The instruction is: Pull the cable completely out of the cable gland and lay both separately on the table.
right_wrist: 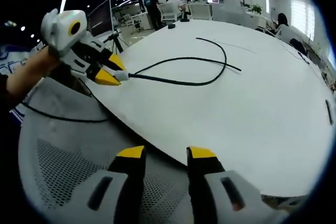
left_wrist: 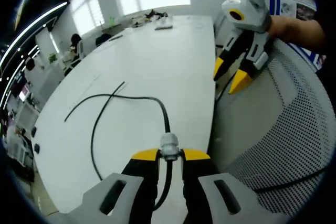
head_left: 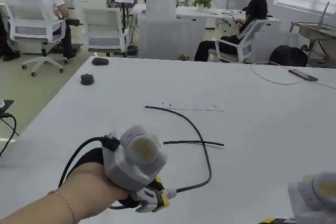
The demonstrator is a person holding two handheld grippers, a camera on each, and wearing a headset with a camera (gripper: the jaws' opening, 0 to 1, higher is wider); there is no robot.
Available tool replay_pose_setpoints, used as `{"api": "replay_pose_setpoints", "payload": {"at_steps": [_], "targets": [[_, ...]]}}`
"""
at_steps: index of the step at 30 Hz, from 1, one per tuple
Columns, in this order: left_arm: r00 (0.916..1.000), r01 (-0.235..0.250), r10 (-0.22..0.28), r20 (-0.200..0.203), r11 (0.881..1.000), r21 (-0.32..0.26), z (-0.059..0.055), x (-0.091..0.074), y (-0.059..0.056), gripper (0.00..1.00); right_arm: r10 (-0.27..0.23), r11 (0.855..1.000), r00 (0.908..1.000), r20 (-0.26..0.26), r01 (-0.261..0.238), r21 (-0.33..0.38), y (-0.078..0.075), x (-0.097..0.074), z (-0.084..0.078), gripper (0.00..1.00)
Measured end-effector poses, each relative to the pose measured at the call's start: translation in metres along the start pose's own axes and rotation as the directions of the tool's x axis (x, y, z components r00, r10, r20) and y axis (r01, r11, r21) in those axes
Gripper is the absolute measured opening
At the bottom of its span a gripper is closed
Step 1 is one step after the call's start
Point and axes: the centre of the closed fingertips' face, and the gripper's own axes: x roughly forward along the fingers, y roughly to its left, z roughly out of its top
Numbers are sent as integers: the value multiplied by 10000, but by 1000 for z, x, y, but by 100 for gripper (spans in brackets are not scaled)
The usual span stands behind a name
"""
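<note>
Left gripper view: saw left gripper (left_wrist: 169, 155) clamped on gland (left_wrist: 169, 146), yellow tips snug either side of it, held just off the near edge of table (left_wrist: 157, 45). Noted cable (left_wrist: 126, 98) still threaded thru gland: ran out the front, onto table, then swung round in a wide loop & crossed itself. Spotted a dark length running back btwn the jaws too, prob. the same cable, but couldn't confirm. Found right gripper (right_wrist: 165, 153) w/ jaws moderately apart, gripping nothing, hanging over mesh chair (right_wrist: 63, 166) beside the table edge, well apart from cable & near, not touching, the other gripper. In head view, saw the loop lying flat mid-table, w/ one end toward the far side. Judged task barely begun: counted only the hold on gland as done, w/ no sign of cable drawn out at all. Left to do, by the look of it: bring right gripper onto cable close to gland, close on it, pull till cable comes fully clear, then set gland & cable down apart on table. Expected the loop to drag & straighten during the pull, so reckoned a re-grip or two likely.
</note>
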Motion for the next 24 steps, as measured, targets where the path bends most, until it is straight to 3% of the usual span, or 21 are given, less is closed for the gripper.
{"api": "replay_pose_setpoints", "payload": {"at_steps": [2,4,6,8,10,11,14,15,16,17,19,20,23,24], "targets": [[9999,-109,109,-27,9996,251,-7,-8,-3,16,117,9985,9999,109,-111,-536,2,-1,14,32],[9992,-311,334,-236,9954,906,-14,-13,-4,16,353,9914,9991,223,-322,-1270,6,0,34,31],[9988,-360,399,-266,9902,1352,-20,-15,-8,16,870,9754,9961,127,-826,-2045,18,6,50,30],[9987,-406,447,-238,9876,1516,-25,-13,-11,16,1675,9468,9858,62,-1591,-2798,40,18,66,30],[9976,-508,590,-361,9790,1973,-28,-11,-11,16,2132,9032,9755,-542,-2179,-3699,57,31,70,30],[9967,-591,705,-412,9711,2311,-29,-11,-11,16,2231,8738,9713,-823,-2367,-4249,65,40,71,31],[9944,-816,979,-407,9517,2961,-28,-6,-10,16,2545,8327,9593,-1228,-2819,-4766,82,57,75,33],[9940,-811,998,-456,9480,3079,-29,-5,-11,16,2579,8270,9569,-1335,-2901,-4816,84,61,75,34],[9920,-942,1171,-465,9344,3435,-28,-3,-10,16,2545,8057,9546,-1548,-2978,-5120,86,67,75,34],[9909,-974,1246,-501,9237,3705,-29,-3,-10,16,2513,7937,9540,-1636,-2998,-5293,87,70,76,33],[9892,-947,1320,-634,9070,4103,-31,-2,-12,16,2420,7860,9540,-1768,-2996,-5408,88,76,78,33],[9886,-979,1373,-623,8989,4271,-31,0,-14,16,2434,7609,9509,-1913,-3096,-5703,90,80,79,33],[9873,-987,1447,-649,8808,4632,-30,2,-16,16,2564,7291,9411,-2206,-3381,-5951,93,85,82,31],[9869,-1025,1500,-594,8672,4872,-28,2,-16,17,2647,7179,9356,-2334,-3528,-6001,94,87,83,30]]}}
